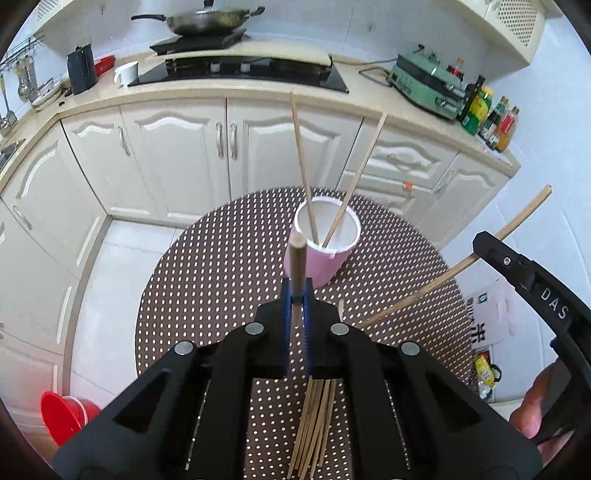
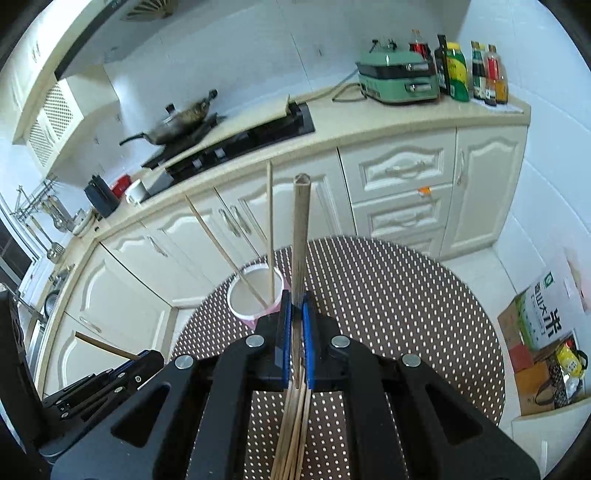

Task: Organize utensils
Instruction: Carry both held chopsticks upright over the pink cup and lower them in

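A pink cup [image 1: 320, 254] with a white inside stands on the round dotted table [image 1: 207, 280] and holds two wooden chopsticks [image 1: 303, 162] that lean apart. My left gripper [image 1: 297, 291] is shut on one chopstick [image 1: 296, 258], just in front of the cup. My right gripper [image 2: 295, 306] is shut on another chopstick [image 2: 300, 236], upright, just right of the cup [image 2: 251, 302]. In the left wrist view the right gripper's body [image 1: 535, 291] is at the right with its chopstick [image 1: 443, 275] slanting. A bundle of chopsticks [image 1: 312, 428] lies on the table under the grippers.
Cream cabinets [image 1: 221, 147] and a counter with a black hob [image 1: 240, 70] and a wok [image 1: 203, 20] run behind the table. A green appliance [image 1: 424, 85] and bottles [image 1: 491, 114] stand at the right. A red bucket [image 1: 62, 413] sits on the floor at the left. Boxes [image 2: 539, 332] are on the floor at the right.
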Demonstrator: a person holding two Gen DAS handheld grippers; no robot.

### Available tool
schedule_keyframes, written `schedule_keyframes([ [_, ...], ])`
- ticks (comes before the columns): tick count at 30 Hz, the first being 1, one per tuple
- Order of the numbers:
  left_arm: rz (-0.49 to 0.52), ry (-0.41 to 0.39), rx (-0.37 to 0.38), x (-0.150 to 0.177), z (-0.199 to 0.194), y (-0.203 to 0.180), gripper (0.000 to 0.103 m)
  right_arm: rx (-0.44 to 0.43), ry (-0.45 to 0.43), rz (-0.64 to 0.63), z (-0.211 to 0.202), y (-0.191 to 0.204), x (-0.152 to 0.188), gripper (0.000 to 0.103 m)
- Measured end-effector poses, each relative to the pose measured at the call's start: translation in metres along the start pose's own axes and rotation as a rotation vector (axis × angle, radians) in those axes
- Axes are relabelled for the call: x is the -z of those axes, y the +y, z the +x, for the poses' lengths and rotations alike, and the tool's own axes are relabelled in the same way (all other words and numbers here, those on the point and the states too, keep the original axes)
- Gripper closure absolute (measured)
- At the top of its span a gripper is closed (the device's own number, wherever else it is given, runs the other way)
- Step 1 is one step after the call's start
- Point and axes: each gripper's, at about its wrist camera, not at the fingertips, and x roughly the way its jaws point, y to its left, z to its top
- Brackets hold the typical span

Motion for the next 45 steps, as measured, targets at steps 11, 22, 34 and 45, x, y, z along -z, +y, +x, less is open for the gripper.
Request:
schedule_keyframes([
  [11, -0.001, -0.093, 0.029, -0.049, -0.037, -0.003, 0.097, -0.039, -0.1, -0.019, -0.019, 0.014, -0.051, 0.098],
  [22, 0.021, -0.138, 0.071, -0.092, -0.041, -0.014, 0.097, -0.06, -0.088, -0.087, -0.003, 0.037, -0.077, 0.098],
  [34, 0.078, 0.005, 0.066, -0.092, 0.029, -0.013, 0.097, -0.025, 0.047, -0.103, 0.064, 0.039, -0.07, 0.098],
  [45, 0.032, 0.108, 0.06, -0.089, 0.081, 0.003, 0.097, -0.022, 0.171, -0.097, 0.115, 0.031, -0.062, 0.098],
])
